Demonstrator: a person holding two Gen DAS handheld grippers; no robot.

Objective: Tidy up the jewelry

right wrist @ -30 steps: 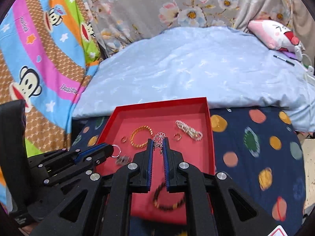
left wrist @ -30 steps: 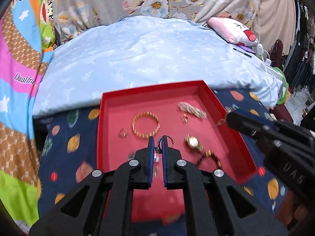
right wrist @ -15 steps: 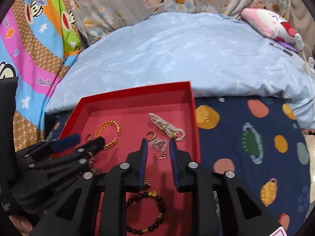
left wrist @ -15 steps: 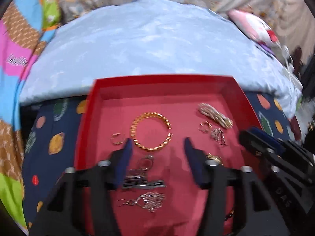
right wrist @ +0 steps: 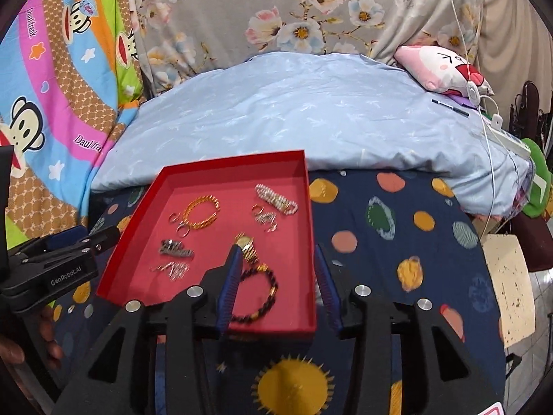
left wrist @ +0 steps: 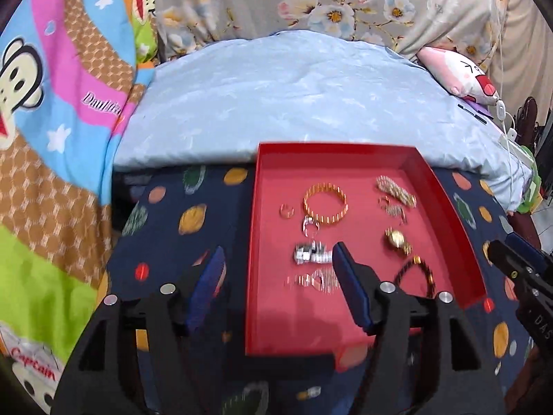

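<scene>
A red tray (left wrist: pixel 446 207) (right wrist: pixel 235 162) lies on the dark spotted cloth. In it are a gold bangle (left wrist: pixel 325 204) (right wrist: pixel 202 211), a pearl bracelet (left wrist: pixel 395 188), a gold watch (right wrist: pixel 247 243), a dark bead bracelet (right wrist: pixel 266 294), a silver key ring (left wrist: pixel 310 226), a silver flower chain (right wrist: pixel 265 219) and other silver pieces (left wrist: pixel 309 256). My left gripper (left wrist: pixel 279 249) hangs over the tray's left wall, its jaws opening and holding nothing. My right gripper (right wrist: pixel 277 249) hovers above the tray's right wall, jaws also opening, with the bead bracelet lying below them untouched.
A pale blue quilt (right wrist: pixel 311 110) rises behind the tray. A bright cartoon blanket (left wrist: pixel 52 121) lies to the left, and a pink plush pillow (right wrist: pixel 442 65) and white cables (right wrist: pixel 484 110) to the far right. A hand (right wrist: pixel 20 346) holds the left gripper.
Both grippers were shut, left on the key ring and right on the flower chain. They let go; both pieces now lie in the tray. The left moved leftward, the right rightward.
</scene>
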